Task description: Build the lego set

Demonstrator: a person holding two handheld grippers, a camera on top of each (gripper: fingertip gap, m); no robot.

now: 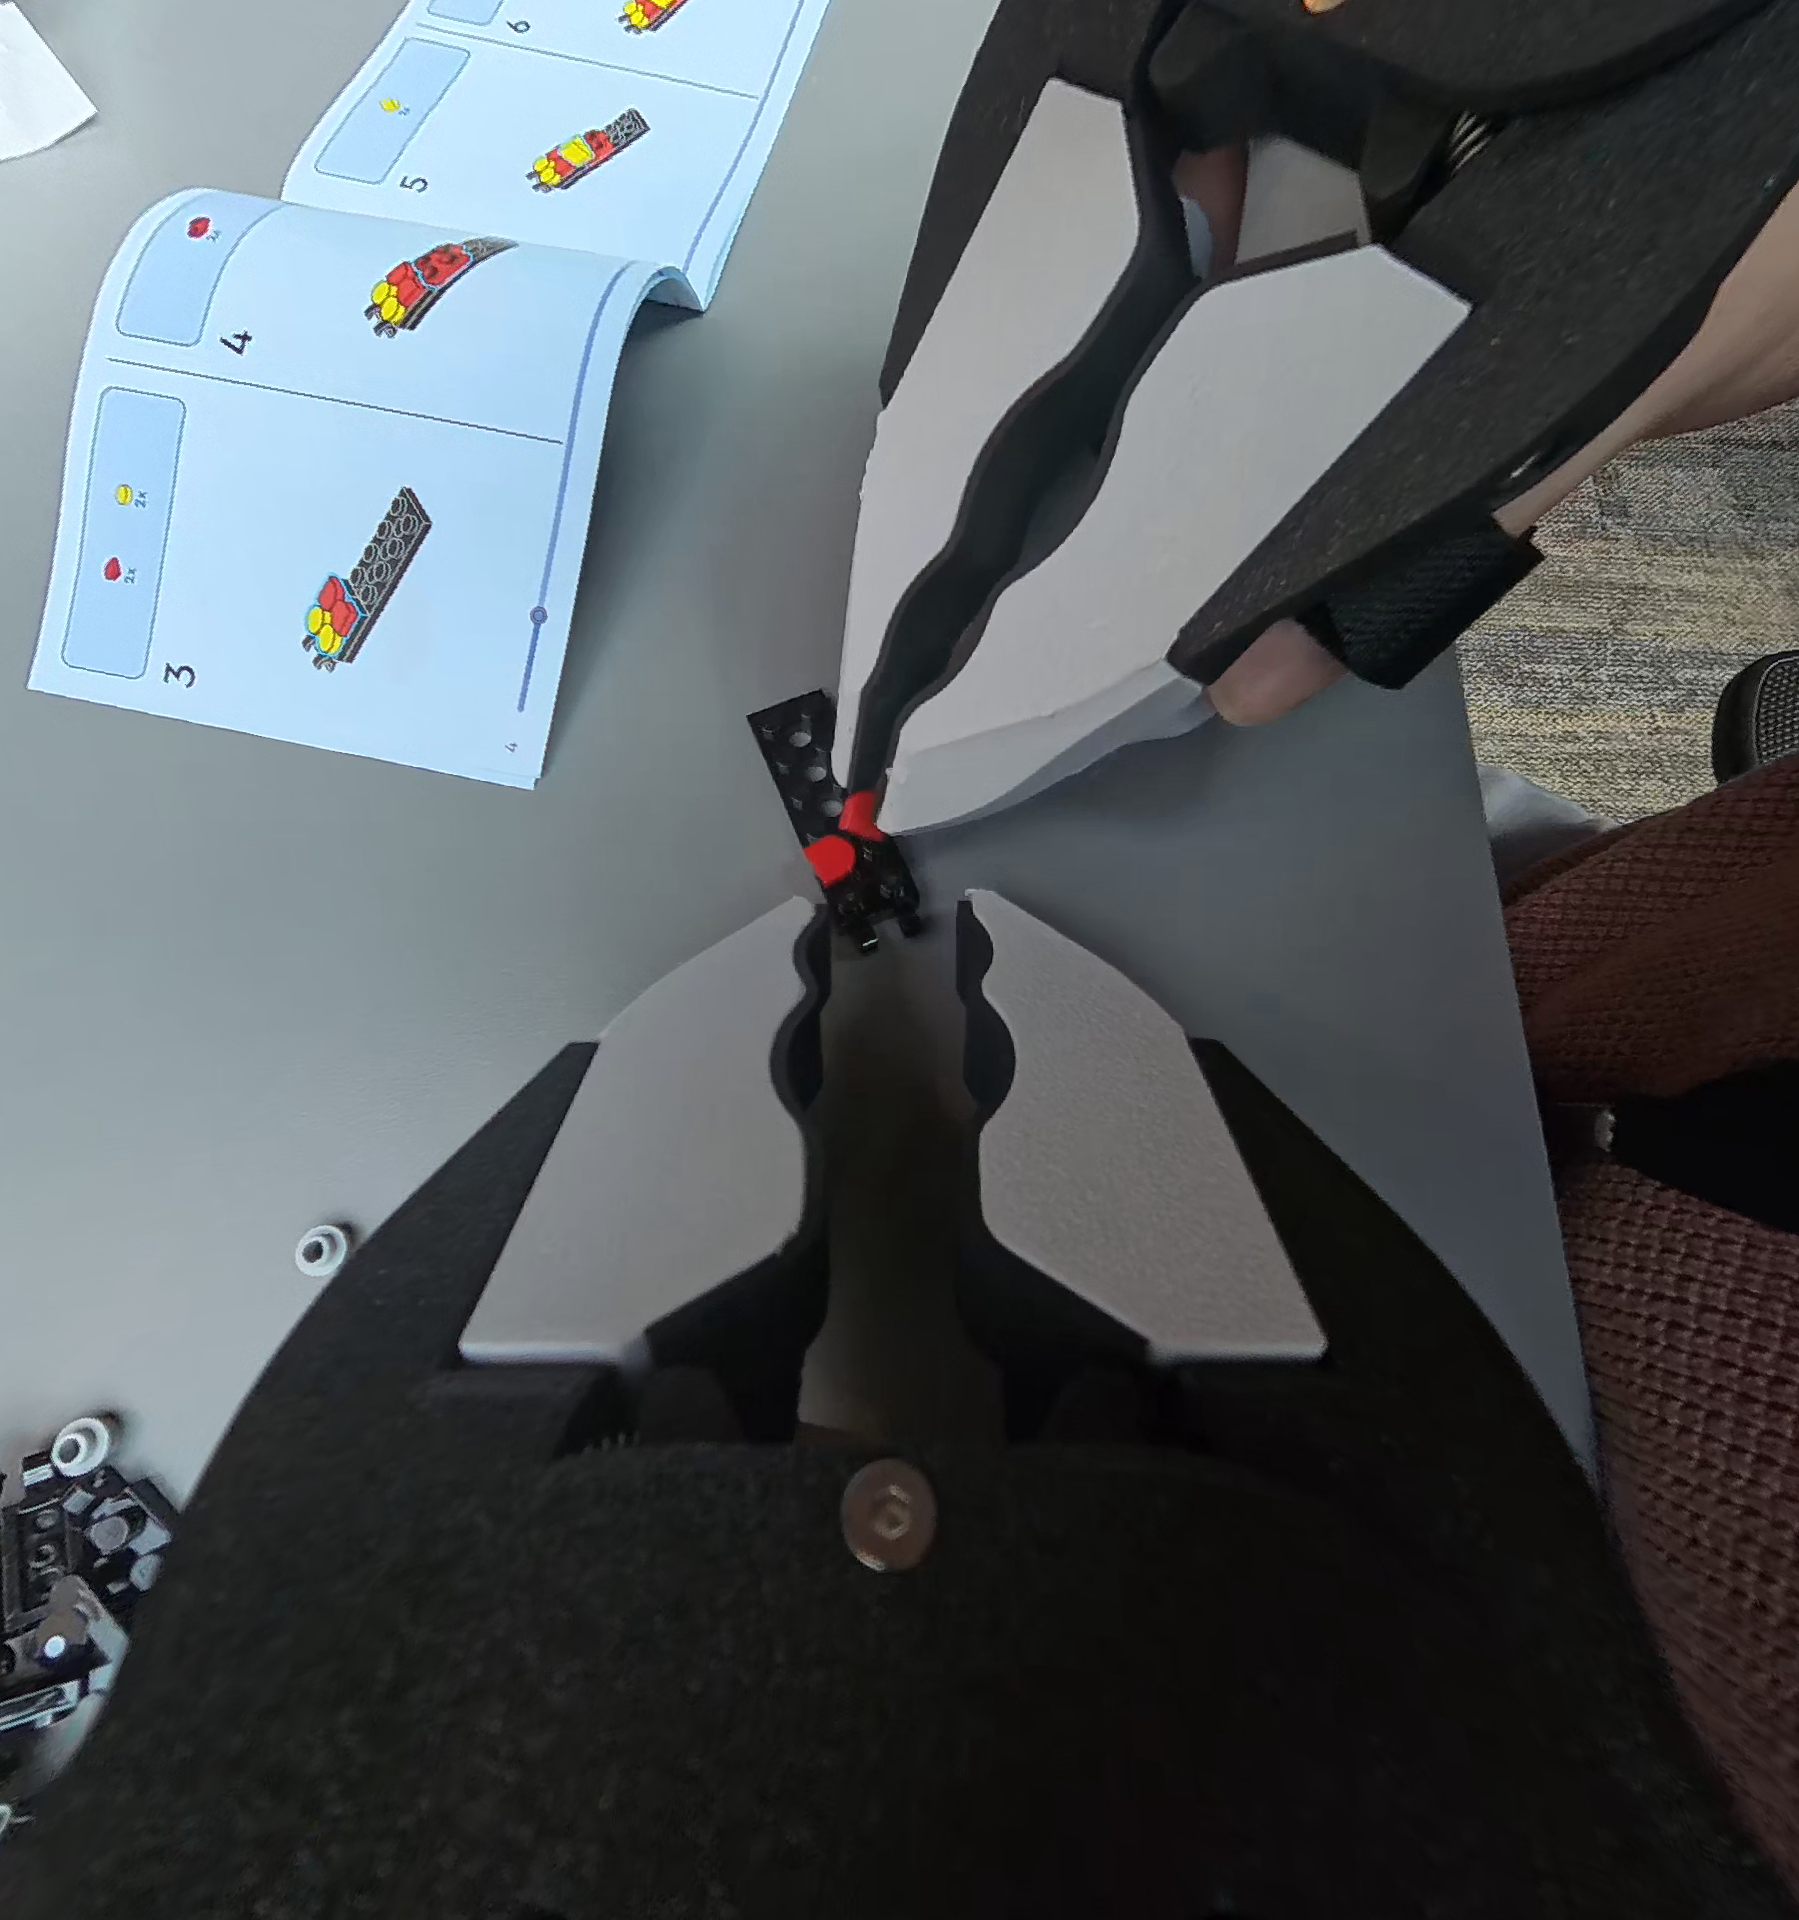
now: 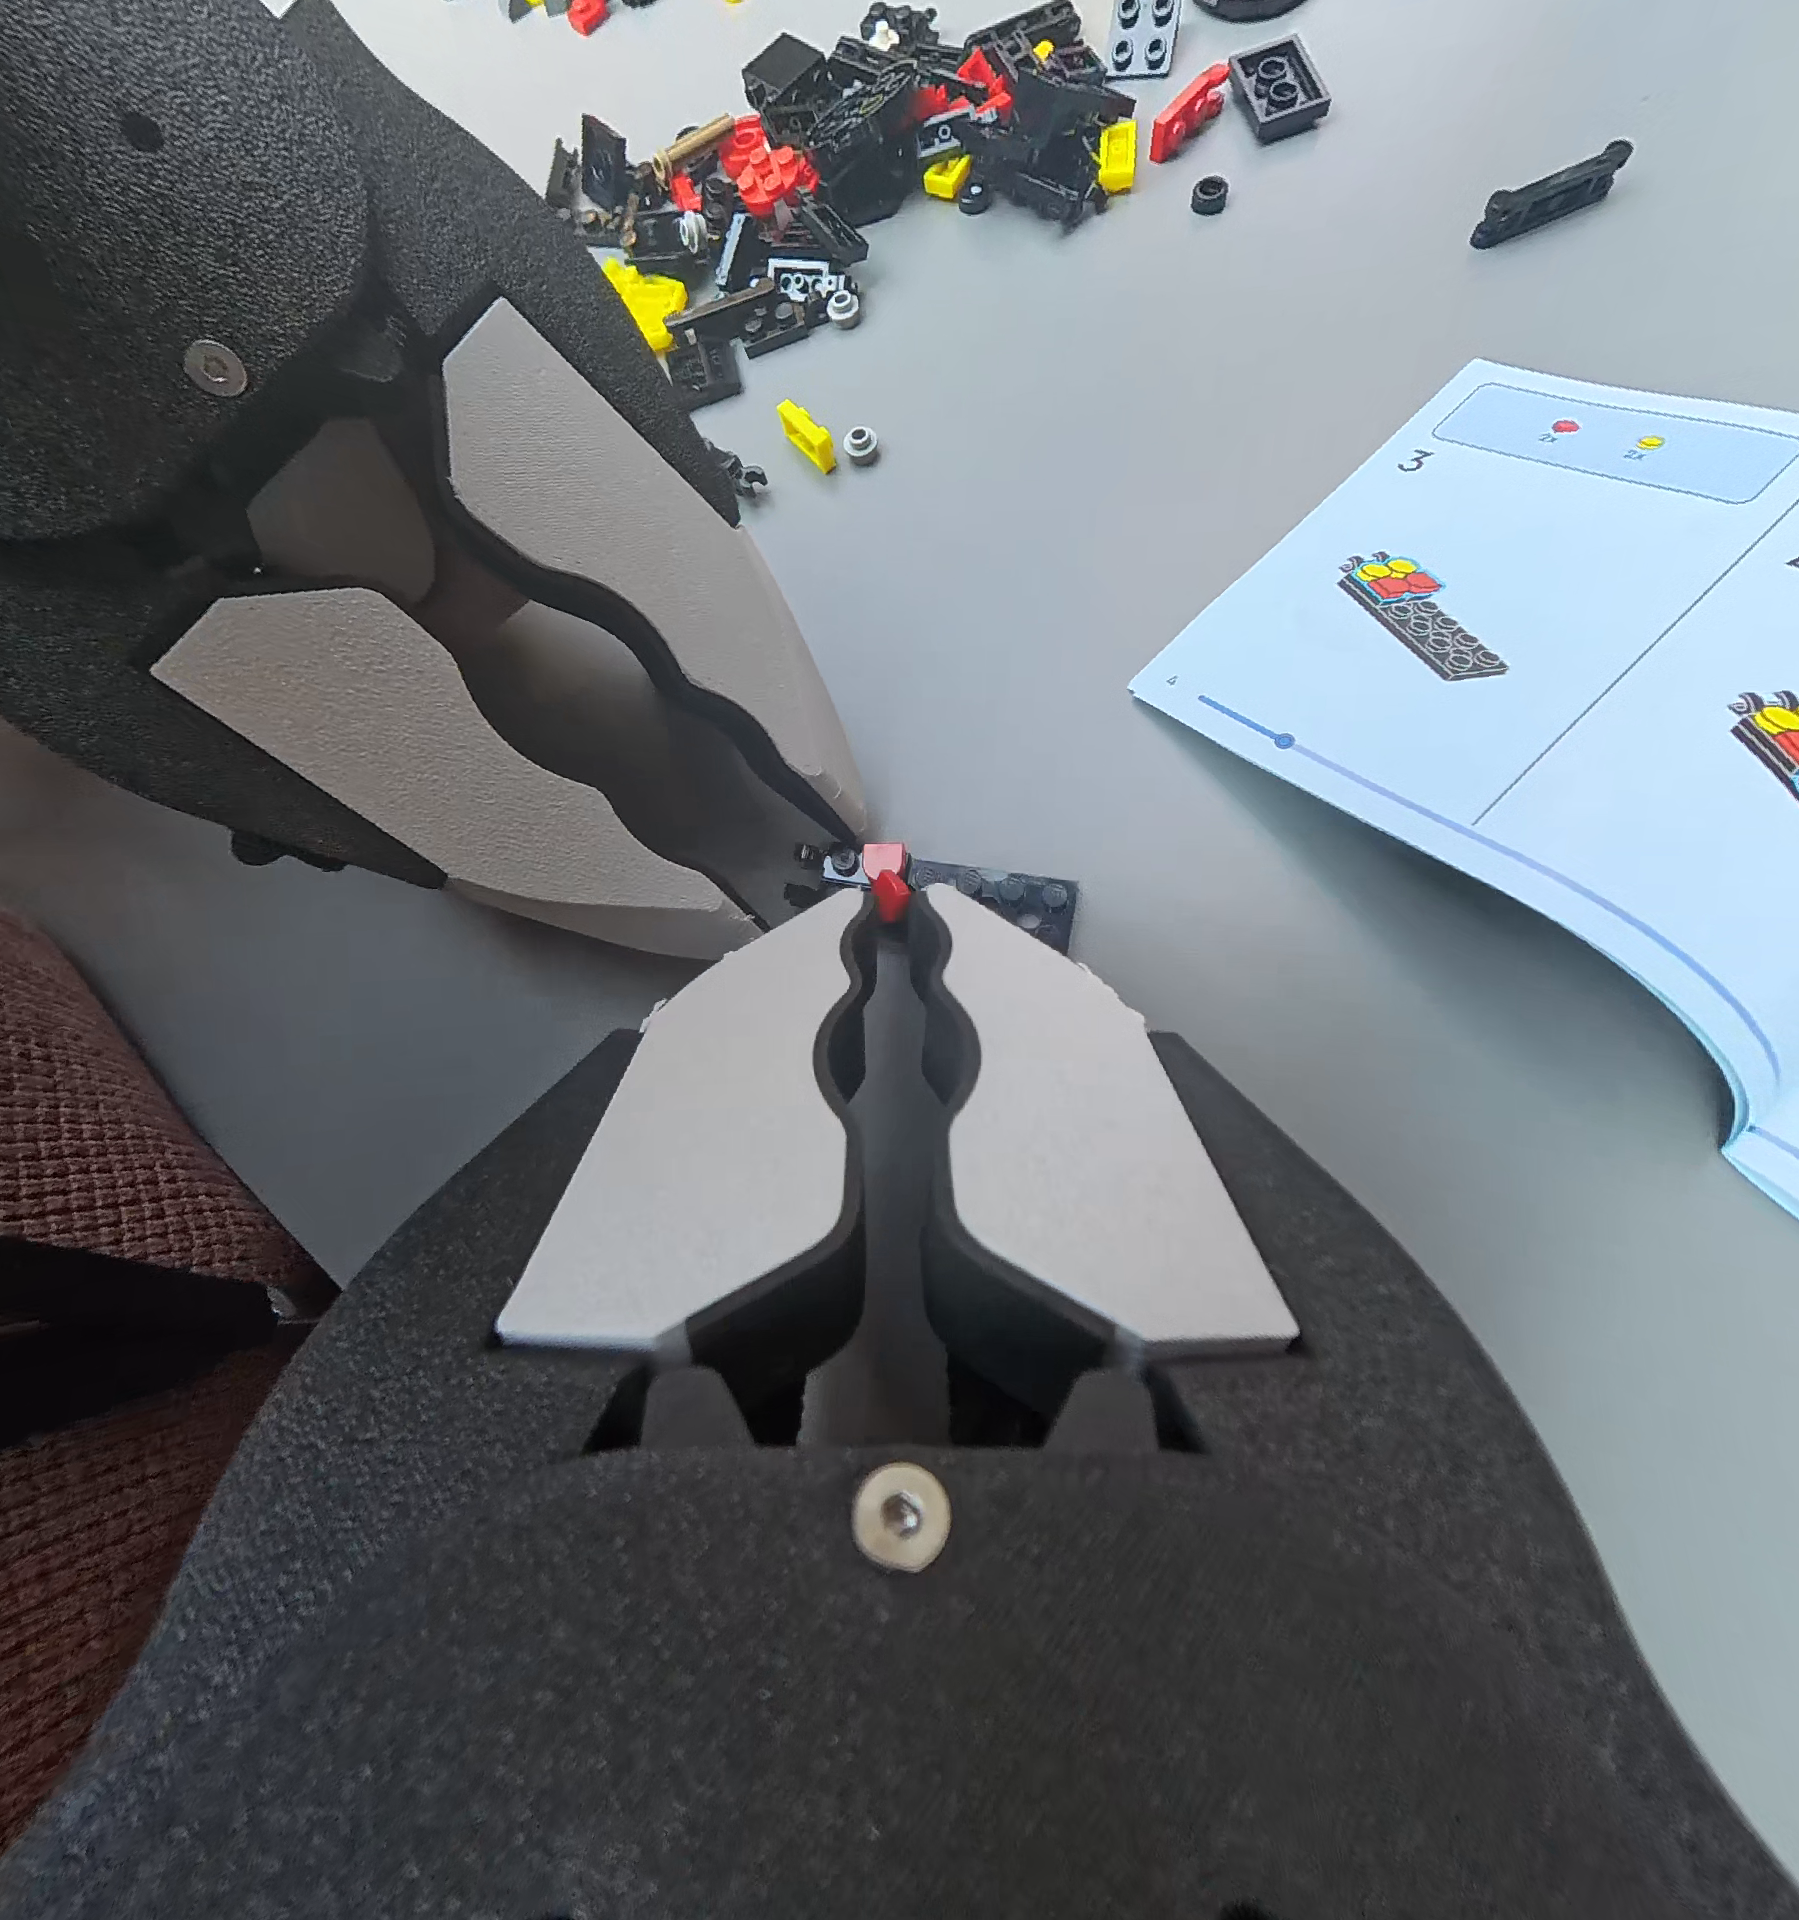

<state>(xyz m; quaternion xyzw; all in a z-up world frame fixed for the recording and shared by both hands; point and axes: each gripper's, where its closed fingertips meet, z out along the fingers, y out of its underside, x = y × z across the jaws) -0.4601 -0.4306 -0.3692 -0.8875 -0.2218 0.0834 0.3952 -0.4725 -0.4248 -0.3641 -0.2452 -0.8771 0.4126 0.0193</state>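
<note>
A black studded plate (image 1: 835, 814) is seen lying flat on the grey table (image 1: 251, 987), near the table's edge. One red piece (image 1: 829, 858) is seated on the plate close to its clip end.

The right gripper (image 2: 890, 902) is seen with its fingers closed on a second red piece (image 2: 889, 894), held at the tips directly over the plate beside the seated piece. In the left wrist view this gripper (image 1: 859, 805) enters from the upper right, its tips meeting on that piece (image 1: 857, 812). A hand (image 1: 1279, 675) is seen on its handle.

The left gripper (image 1: 890, 914) is seen with its fingers apart, one tip at each side of the plate's clip end. Contact with the plate cannot be confirmed. In the right wrist view the same gripper (image 2: 822, 873) is seen at the left end of the plate (image 2: 1009, 894).

An instruction booklet (image 1: 355, 447) lies open on the table, well apart from the plate. Printed step numbers, part-count boxes and coloured diagrams are visible on its pages; no brand mark is legible.

A loose pile of parts (image 2: 874, 156), black, red and yellow, is noted farther off on the table. Stray pieces lie around it, including a yellow piece (image 2: 804, 434) and a black bar (image 2: 1549, 194).

A brown knitted sleeve (image 1: 1705, 1247) is seen at the frame edge.
</note>
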